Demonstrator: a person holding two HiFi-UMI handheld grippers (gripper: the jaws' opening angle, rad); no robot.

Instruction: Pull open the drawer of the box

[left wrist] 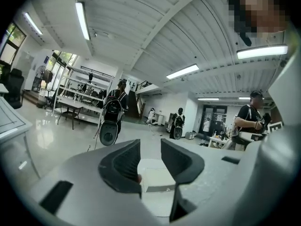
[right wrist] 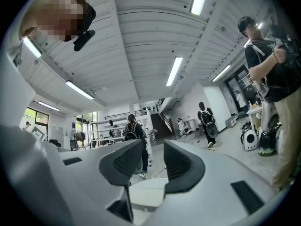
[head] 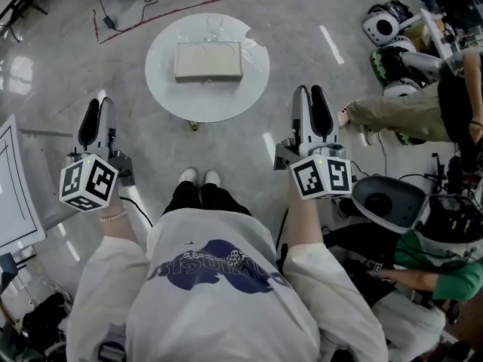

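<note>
In the head view, the box is at 12 o'clock, well away from both tools. It is a flat, cream rectangle with soft corners. It lies in the middle of a round white table on a shiny grey floor. The left gripper is at 9 o'clock and the right gripper is at 3 o'clock. Each one points up toward the table and has a white cube with black square marks.

In the left gripper view, the two dark pads are curved and have little ridges. They are spread apart and pinch nothing. The pale box and the smooth table top show far off through the gap, at 6 o'clock.

In the right gripper view, the dark ridged pads are also spread apart and hold nothing. The curved white table edge shows low down in the gap.
</note>
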